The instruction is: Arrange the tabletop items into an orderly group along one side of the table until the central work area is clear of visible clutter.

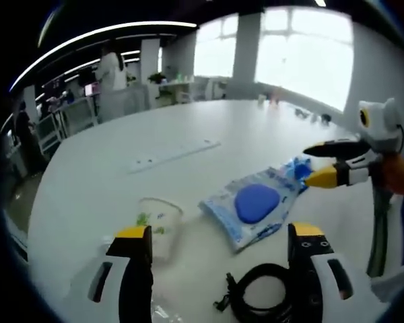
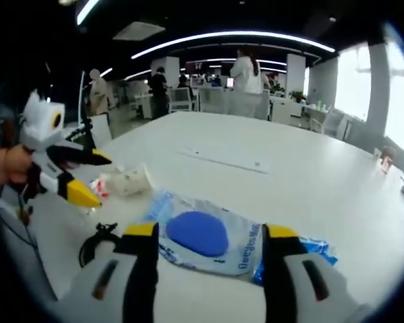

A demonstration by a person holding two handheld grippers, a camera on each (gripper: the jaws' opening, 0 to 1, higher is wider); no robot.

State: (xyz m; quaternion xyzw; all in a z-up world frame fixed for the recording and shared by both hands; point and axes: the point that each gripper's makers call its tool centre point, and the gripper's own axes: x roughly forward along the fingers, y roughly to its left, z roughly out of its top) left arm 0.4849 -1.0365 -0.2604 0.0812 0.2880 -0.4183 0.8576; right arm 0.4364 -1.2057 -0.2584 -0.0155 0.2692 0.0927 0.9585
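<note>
A blue-and-white packet [image 1: 256,202] with a round blue patch lies on the white table [image 1: 209,124]. My left gripper [image 1: 219,232] is open just short of it, with nothing between the jaws. A clear plastic cup [image 1: 158,222] with green print lies by its left jaw and a black cable coil [image 1: 256,296] by its right jaw. My right gripper [image 1: 308,165] comes in from the right, open, its tips at the packet's blue far end. In the right gripper view, my right gripper [image 2: 211,232] stands open over the packet [image 2: 198,232]. The left gripper [image 2: 102,180] is open beside the cup [image 2: 124,182].
A long white strip [image 1: 175,153] lies flat across the middle of the table. Small items [image 1: 310,114] sit near the far edge by the windows. The cable coil [image 2: 94,245] lies at the near table edge. People [image 2: 246,70] stand among desks beyond the table.
</note>
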